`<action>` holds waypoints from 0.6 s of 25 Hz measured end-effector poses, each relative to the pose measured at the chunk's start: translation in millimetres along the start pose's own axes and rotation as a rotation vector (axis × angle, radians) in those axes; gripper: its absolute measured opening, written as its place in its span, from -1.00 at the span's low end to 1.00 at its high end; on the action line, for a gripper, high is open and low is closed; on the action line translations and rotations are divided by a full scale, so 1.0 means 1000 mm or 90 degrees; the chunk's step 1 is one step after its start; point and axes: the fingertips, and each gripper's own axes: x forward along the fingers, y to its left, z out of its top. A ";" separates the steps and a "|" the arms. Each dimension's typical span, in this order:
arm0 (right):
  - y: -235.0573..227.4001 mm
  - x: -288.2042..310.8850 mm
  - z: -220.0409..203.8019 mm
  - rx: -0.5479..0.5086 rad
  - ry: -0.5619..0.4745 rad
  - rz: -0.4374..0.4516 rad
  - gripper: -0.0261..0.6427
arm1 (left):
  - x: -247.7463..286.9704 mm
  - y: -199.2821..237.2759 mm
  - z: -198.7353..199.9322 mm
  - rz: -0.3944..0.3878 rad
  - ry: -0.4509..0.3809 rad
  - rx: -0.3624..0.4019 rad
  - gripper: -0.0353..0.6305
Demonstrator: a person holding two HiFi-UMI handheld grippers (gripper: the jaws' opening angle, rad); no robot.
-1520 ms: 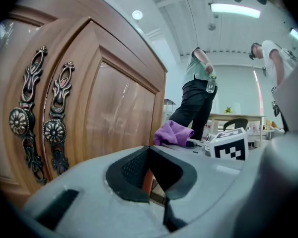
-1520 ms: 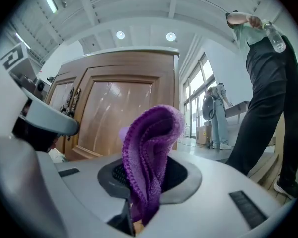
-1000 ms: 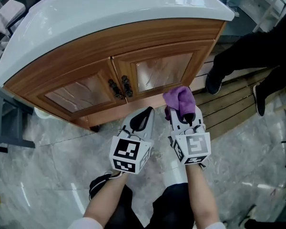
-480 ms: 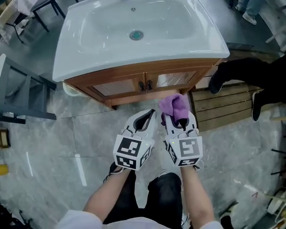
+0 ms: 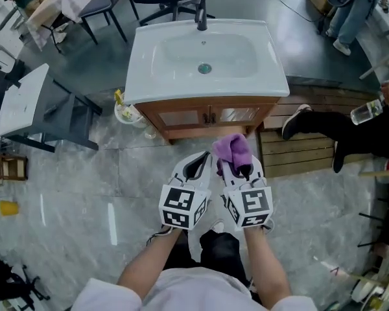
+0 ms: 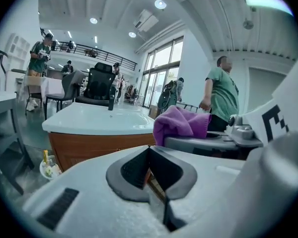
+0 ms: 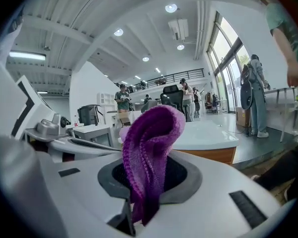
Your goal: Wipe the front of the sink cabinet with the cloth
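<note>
Short of the sink cabinet [image 5: 207, 116], well apart from its front, both grippers hang side by side over the grey floor [image 5: 84, 193]; the left gripper [image 5: 196, 165] has its jaws pressed together with nothing between them; the right gripper [image 5: 237, 168] is clamped on the purple cloth [image 5: 232, 149], which bunches up above the jaws, not touching the cabinet; a white basin [image 5: 204, 57] tops the cabinet; a wooden pallet [image 5: 298, 151] lies just right of the cabinet.

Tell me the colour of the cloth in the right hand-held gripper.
Purple; the cloth shows best in the right gripper view.
</note>
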 end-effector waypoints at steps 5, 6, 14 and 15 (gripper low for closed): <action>0.022 -0.040 0.029 -0.007 -0.010 0.013 -0.69 | -0.045 -0.020 0.025 0.023 -0.020 0.022 -0.88; 0.025 -0.046 0.034 -0.011 -0.015 0.017 -0.69 | -0.052 -0.023 0.027 0.029 -0.022 0.024 -0.88; 0.057 -0.072 0.059 -0.042 -0.047 0.059 -0.69 | -0.094 -0.034 0.044 0.065 -0.050 0.032 -0.88; 0.059 -0.073 0.060 -0.045 -0.048 0.062 -0.69 | -0.096 -0.034 0.045 0.067 -0.052 0.032 -0.88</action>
